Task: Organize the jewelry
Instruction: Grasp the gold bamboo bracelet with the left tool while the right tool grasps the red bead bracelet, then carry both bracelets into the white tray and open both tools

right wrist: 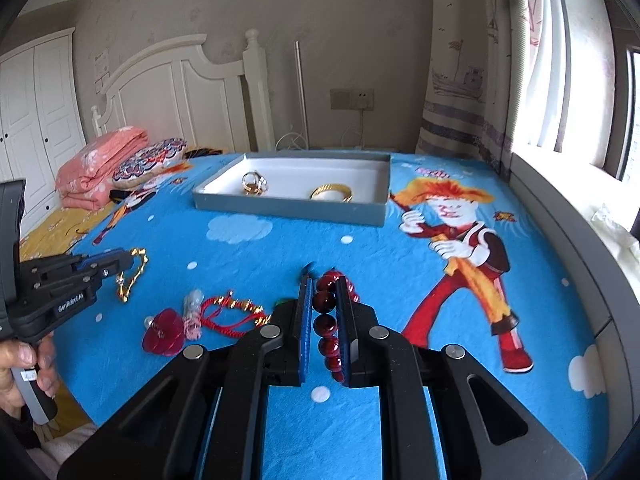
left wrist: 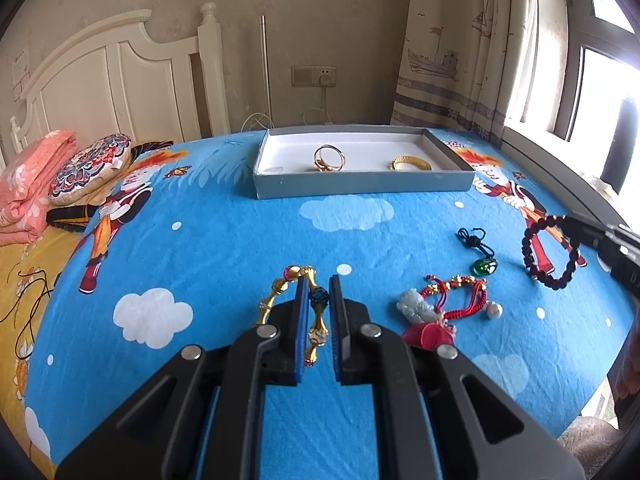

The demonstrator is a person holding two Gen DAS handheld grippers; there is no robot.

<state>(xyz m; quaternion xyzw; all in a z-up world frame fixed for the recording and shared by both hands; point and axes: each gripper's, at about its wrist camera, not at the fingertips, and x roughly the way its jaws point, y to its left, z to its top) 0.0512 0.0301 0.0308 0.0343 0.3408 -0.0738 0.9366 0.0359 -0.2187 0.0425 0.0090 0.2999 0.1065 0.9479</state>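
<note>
My left gripper (left wrist: 319,286) is shut on a gold bracelet (left wrist: 280,292) with a dark blue bead, held just above the blue bedsheet; it also shows in the right wrist view (right wrist: 134,272). My right gripper (right wrist: 324,286) is shut on a dark red bead bracelet (right wrist: 325,322), which hangs from its tips in the left wrist view (left wrist: 550,254). A grey tray (left wrist: 360,188) with a white lining holds a gold ring (left wrist: 329,158) and a gold bangle (left wrist: 411,164); it also shows in the right wrist view (right wrist: 280,204).
On the sheet lie a green pendant on a dark cord (left wrist: 482,260), a red cord bracelet (left wrist: 460,296), a pale jade pendant (left wrist: 416,306), a pearl (left wrist: 494,311) and a red piece (left wrist: 426,338). Folded pink blanket (left wrist: 28,184) and cushion (left wrist: 92,166) lie far left.
</note>
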